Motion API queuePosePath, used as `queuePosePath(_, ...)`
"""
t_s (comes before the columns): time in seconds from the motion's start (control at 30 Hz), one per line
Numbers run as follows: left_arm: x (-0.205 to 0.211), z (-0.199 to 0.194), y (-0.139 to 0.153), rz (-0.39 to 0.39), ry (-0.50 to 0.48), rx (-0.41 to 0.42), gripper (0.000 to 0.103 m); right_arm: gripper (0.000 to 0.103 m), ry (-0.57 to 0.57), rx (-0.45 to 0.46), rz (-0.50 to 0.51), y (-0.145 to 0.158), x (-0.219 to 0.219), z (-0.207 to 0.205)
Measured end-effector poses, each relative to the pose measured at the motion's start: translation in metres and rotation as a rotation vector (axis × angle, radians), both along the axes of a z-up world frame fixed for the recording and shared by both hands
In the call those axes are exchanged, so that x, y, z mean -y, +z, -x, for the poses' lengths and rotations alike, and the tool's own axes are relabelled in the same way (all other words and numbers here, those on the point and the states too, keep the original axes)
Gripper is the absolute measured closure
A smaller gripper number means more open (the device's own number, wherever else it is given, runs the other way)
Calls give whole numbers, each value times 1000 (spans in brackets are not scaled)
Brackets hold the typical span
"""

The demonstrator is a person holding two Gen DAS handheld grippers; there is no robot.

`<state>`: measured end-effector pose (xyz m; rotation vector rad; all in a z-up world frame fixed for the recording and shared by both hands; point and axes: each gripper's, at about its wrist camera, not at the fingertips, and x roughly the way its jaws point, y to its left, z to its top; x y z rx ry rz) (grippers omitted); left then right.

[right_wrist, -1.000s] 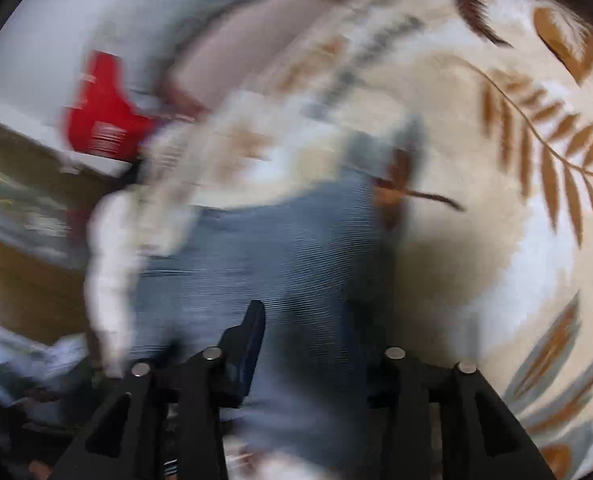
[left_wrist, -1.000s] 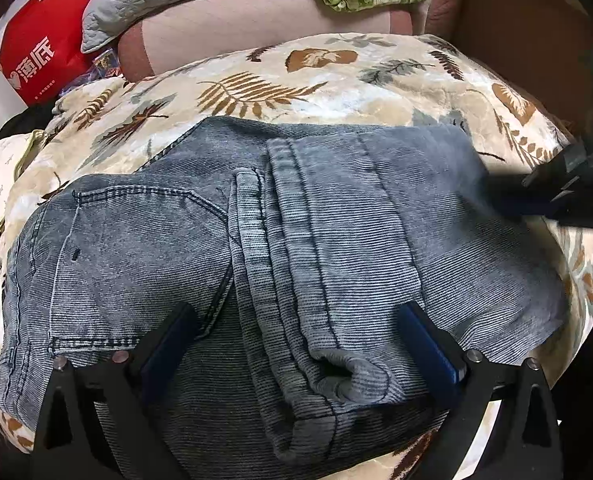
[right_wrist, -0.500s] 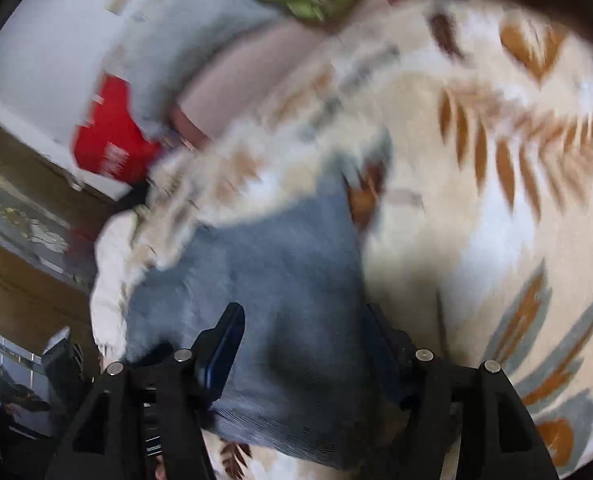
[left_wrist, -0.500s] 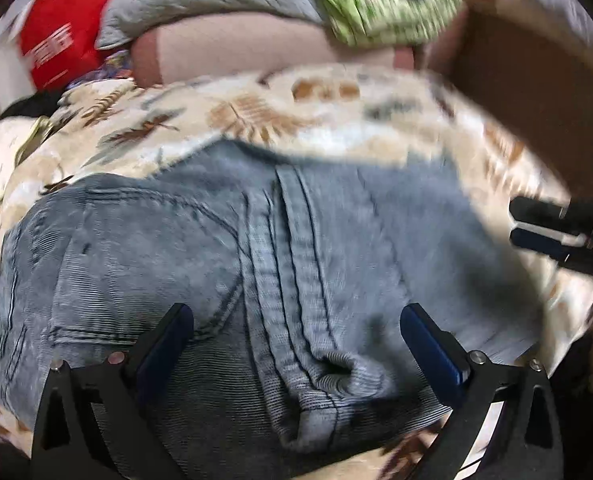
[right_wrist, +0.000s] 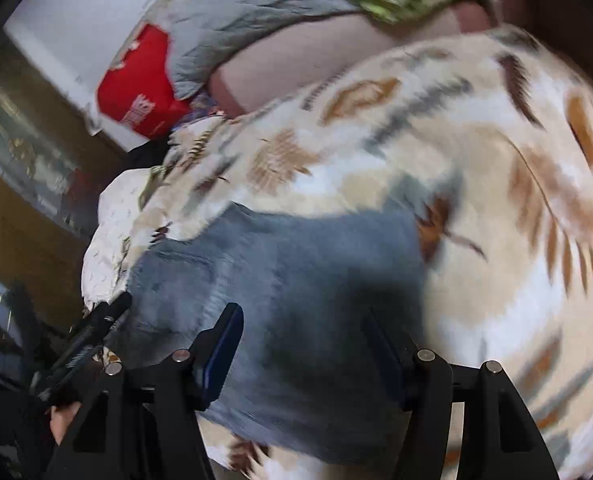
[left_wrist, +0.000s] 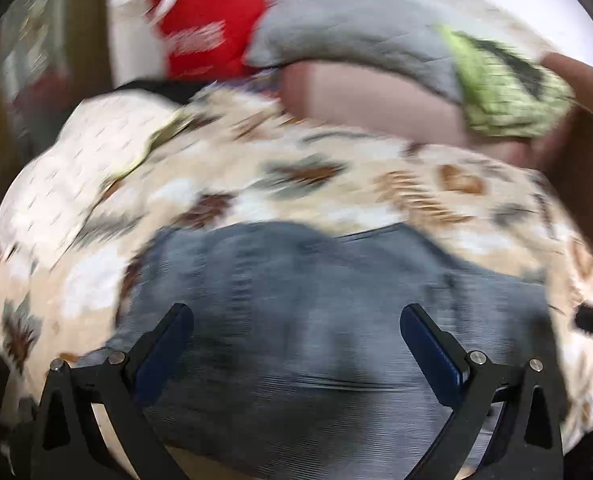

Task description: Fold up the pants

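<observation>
The folded blue-grey denim pants (left_wrist: 336, 320) on the leaf-patterned blanket (left_wrist: 256, 184) are judged nearly finished, with the left gripper (left_wrist: 296, 344) and right gripper (right_wrist: 302, 344) both spread wide and empty above them, so only a final smoothing near the blanket's front edge seems to be required.

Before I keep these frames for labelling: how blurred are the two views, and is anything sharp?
Left wrist view: heavy motion blur smears the jeans and leaf-print blanket; only the hand-held gripper is crisp. Right wrist view: blurred too, and a dark shadow falls on the jeans between its fingers.

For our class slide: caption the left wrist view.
Open left gripper above folded denim pants on a leaf-print blanket.
</observation>
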<state>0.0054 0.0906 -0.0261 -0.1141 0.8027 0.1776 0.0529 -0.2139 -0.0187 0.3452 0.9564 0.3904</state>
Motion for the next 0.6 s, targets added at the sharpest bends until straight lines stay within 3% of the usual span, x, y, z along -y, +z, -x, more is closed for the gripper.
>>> queuePosePath(0.07,-25,-10,-24,5,71,-112,0,37,71,10,25,13,-25,-24)
queuePosePath(0.13,-41,-13,-45,57,95,-168,0,37,144,7,57,17,-57,-54)
queuePosePath(0.27,-40,-16,-45,40,58,-159,0,38,238,-19,195,7,-116,-108)
queuePosePath(0.33,-45,-16,-47,76,54,-159,0,40,251,-43,240,-6,-137,-130)
queuePosePath(0.43,-47,-17,-46,81,44,-160,0,48,257,-78,300,-22,-158,-151)
queuePosePath(0.57,-49,-17,-47,92,38,-161,0,48,270,-118,341,-43,-172,-165)
queuePosePath(0.6,-50,-16,-46,94,37,-162,0,57,278,-125,348,-48,-176,-166)
